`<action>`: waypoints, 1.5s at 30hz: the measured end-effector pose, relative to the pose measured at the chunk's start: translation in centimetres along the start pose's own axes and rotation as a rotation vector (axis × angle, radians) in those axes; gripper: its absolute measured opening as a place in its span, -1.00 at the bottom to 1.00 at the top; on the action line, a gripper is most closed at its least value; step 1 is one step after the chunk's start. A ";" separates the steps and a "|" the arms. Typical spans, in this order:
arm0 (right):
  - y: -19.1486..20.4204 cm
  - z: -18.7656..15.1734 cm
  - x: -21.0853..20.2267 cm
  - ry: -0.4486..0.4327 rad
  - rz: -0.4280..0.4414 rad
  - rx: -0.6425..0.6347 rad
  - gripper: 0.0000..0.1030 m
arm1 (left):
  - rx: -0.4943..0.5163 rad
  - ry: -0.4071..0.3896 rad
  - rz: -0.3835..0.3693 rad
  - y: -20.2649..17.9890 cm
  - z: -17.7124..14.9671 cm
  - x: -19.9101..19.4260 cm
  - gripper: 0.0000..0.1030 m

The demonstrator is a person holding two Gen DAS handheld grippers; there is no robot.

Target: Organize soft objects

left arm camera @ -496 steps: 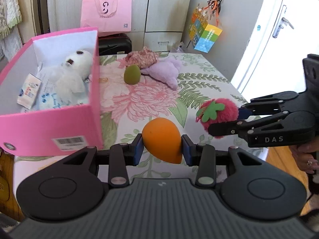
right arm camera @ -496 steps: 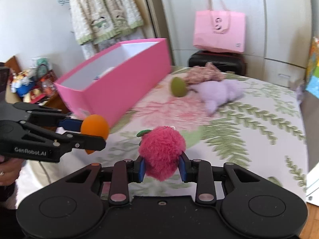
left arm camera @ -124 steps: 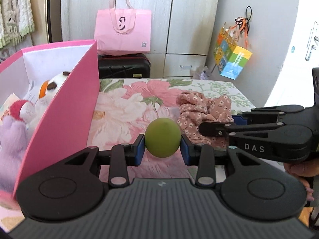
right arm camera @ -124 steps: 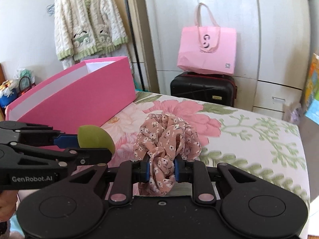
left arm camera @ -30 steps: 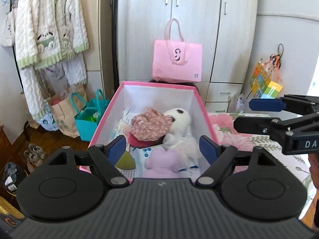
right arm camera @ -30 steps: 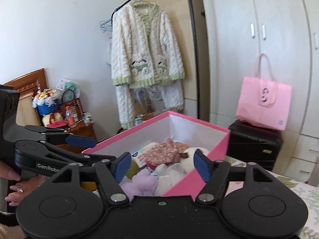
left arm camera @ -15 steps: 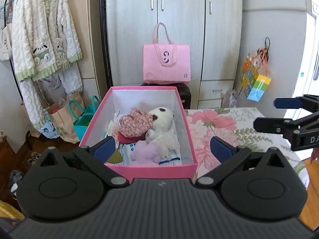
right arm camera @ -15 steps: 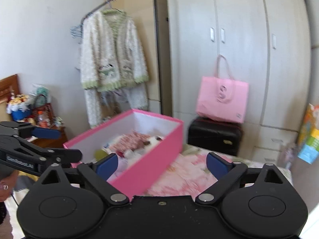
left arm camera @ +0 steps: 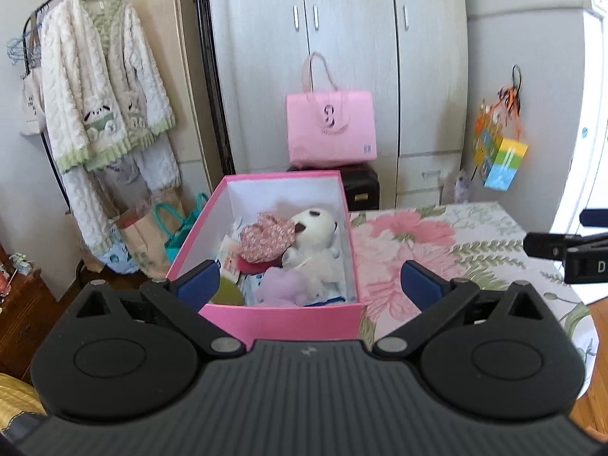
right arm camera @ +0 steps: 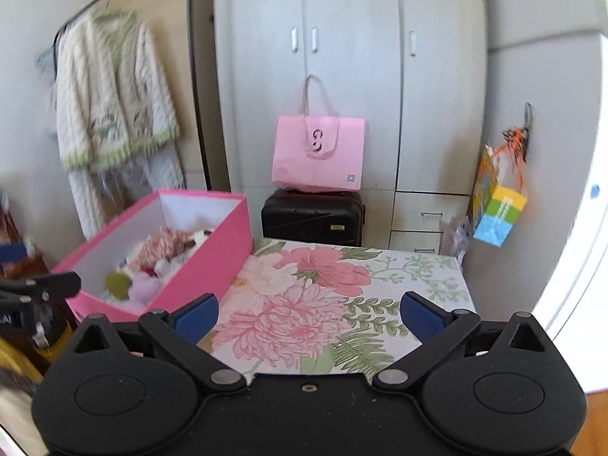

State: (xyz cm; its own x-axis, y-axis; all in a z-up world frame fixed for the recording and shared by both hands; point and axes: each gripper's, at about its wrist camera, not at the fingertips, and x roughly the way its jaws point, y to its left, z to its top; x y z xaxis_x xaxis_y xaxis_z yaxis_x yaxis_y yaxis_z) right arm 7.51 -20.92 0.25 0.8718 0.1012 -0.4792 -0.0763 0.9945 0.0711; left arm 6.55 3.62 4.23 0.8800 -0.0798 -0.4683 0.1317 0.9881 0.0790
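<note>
The pink box (left arm camera: 281, 321) stands at the left end of the flowered table (right arm camera: 380, 277). Inside it lie a floral scrunchie (left arm camera: 266, 237), a white plush (left arm camera: 315, 228), a purple plush (left arm camera: 288, 285) and a green sponge (left arm camera: 226, 292). My left gripper (left arm camera: 309, 284) hovers back from the box's near end, wide open and holding nothing. My right gripper (right arm camera: 309, 315) is over the flowered cloth to the right of the box (right arm camera: 205, 266). Its jaws are still opening, with nothing between them. Each gripper shows at the edge of the other's view.
A pink tote bag (right arm camera: 319, 155) sits on a black suitcase (right arm camera: 313, 216) against the wardrobe behind the table. A cream cardigan (left arm camera: 98, 95) hangs on a rack at left, with bags on the floor below. A colourful box (right arm camera: 497, 212) hangs at right.
Both grippers have drawn back from the box and their jaws have spread wider. The right wrist view has swung rightward, from the box to the flowered tabletop.
</note>
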 end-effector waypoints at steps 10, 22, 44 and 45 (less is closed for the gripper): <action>0.0 -2.8 -0.3 -0.005 -0.146 0.114 1.00 | -0.073 -0.027 0.003 -0.5 -2.5 1.2 1.00; 0.7 -4.0 -2.2 -0.002 -0.182 0.095 1.00 | -0.025 -0.008 0.003 -1.6 -3.4 1.3 1.00; 1.9 -6.0 -4.7 -0.076 -0.236 0.017 1.00 | 0.028 -0.053 0.001 -2.7 -5.3 -0.3 1.00; 2.0 -6.1 -4.7 -0.080 -0.235 0.013 1.00 | 0.026 -0.056 -0.004 -2.6 -5.3 -0.4 1.00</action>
State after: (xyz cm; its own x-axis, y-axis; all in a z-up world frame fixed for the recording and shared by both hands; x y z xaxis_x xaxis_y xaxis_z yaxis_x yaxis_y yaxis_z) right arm 0.34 -19.26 -2.67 0.9006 -0.1361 -0.4128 0.1392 0.9900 -0.0228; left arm 3.45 1.76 -0.46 0.9034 -0.0918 -0.4188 0.1465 0.9841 0.1003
